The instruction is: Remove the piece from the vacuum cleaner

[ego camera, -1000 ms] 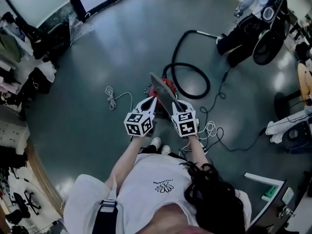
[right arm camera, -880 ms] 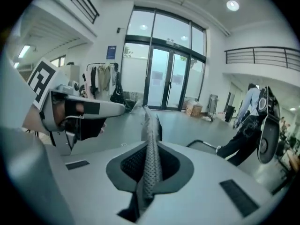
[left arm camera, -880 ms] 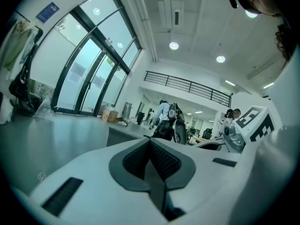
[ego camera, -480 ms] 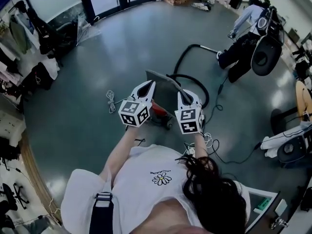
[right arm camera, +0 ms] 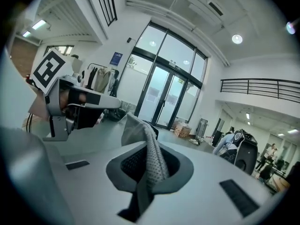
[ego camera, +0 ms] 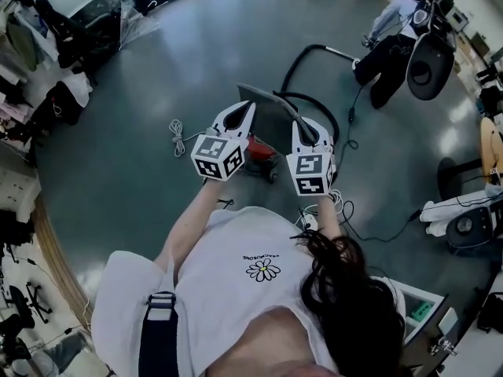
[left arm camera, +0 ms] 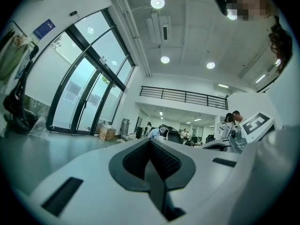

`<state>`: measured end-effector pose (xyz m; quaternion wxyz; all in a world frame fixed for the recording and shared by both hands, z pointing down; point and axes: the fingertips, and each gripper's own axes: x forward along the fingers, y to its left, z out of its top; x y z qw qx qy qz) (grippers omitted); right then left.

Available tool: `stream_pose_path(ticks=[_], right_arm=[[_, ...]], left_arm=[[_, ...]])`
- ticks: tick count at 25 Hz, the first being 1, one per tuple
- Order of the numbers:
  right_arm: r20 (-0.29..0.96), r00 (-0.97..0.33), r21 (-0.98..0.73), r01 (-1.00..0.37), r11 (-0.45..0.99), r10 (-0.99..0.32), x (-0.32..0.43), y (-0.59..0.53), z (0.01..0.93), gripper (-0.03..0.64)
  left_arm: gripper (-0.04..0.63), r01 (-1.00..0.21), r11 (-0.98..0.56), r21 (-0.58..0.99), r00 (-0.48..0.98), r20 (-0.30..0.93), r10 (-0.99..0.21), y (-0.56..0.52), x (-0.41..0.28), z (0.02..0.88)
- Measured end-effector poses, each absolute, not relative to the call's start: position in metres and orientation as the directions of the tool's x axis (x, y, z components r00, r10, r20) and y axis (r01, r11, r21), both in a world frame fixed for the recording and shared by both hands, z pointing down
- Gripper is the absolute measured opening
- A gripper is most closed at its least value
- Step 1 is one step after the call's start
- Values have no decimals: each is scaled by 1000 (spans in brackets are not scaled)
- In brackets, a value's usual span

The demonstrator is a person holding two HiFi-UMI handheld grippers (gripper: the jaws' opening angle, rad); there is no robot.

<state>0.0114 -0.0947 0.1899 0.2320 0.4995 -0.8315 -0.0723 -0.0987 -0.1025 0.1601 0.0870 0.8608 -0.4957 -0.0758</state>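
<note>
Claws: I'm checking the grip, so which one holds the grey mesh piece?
The right claw: its jaws pinch the grey mesh piece. The left claw has its jaws together with nothing between them.

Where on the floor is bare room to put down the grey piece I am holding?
The wide bare floor between the white cord and the black hose, beyond the vacuum cleaner, is free. Crowded: to its right, hose loops and loose cables.
</note>
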Motion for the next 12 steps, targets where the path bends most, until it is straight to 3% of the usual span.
stream_pose_path(ticks=[12], right_arm=[[273,-382,381,-800,464,-883,16,-101,180,25]], left_arm=[[3,-841,-493,222,497,-42,-867,-108,-98,164]])
